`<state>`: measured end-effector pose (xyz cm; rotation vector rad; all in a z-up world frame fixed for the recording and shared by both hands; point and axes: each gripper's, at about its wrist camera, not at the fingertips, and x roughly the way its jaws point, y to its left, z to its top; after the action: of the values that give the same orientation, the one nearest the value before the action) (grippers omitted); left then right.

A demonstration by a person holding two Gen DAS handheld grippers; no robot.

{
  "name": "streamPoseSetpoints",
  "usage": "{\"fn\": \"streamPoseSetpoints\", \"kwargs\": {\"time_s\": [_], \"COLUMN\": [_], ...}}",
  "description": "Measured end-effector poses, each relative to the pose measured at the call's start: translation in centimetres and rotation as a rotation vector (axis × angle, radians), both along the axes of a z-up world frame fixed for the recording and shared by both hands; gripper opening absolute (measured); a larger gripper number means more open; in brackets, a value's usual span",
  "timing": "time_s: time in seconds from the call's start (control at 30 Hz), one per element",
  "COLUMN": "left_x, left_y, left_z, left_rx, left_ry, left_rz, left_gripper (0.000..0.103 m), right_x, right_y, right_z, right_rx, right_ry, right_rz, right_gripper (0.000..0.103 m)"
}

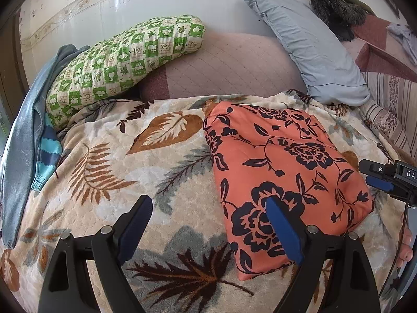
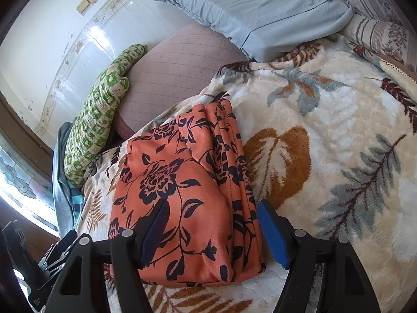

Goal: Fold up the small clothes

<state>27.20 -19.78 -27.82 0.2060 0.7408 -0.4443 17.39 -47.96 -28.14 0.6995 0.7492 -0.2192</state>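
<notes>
The folded orange floral garment (image 2: pixel 182 195) is laid on the leaf-patterned blanket (image 1: pixel 130 156), its long axis running from near to far. The right gripper (image 2: pixel 211 230) is held spread directly over its near end and is judged nearer. The left gripper (image 1: pixel 208 224) is held spread, empty, just left of it.

Left gripper (image 1: pixel 208 208): jaws spread wide, angled downward, nothing between the pads.
Right gripper (image 2: pixel 212 212): jaws parted, angled downward, pads gripping nothing.
Fingertips (image 1: pixel 405 247): visible at frame edge.
</notes>
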Motion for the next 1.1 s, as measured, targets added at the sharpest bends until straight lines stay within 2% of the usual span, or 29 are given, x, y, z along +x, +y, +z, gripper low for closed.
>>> {"fn": "streamPoseSetpoints", "kwargs": {"time_s": [0.17,0.5,0.73,0.93,1.1], "left_x": [0.1,0.7,0.9,1.1,1.4], "left_y": [-0.1,-0.4,-1.1,-1.7,-2.5], "left_z": [-0.3,-1.2,-1.8,-2.5,-2.9], "left_rx": [0.005,0.01,0.042,0.053,0.03], "left_ry": [0.007,0.034,0.028,0.041,0.089], "left_rz": [-0.003,-0.003,-0.012,-0.017,-0.054], "left_gripper": [0.089,0.089,0.089,0.089,0.089], "right_x": [0.2,0.9,0.9,0.6,1.3], "right_y": [-0.3,-1.8,-3.8,-5.4,-5.6], "right_z": [-0.2,-1.3,-2.4,-2.9,-3.2], "right_rx": [0.008,0.09,0.116,0.194,0.252], "right_ry": [0.0,-0.012,-0.006,-0.038,-0.062], "right_rz": [0.003,0.001,-0.019,-0.042,-0.01], "right_gripper": [0.074,0.074,0.074,0.074,0.074]}}
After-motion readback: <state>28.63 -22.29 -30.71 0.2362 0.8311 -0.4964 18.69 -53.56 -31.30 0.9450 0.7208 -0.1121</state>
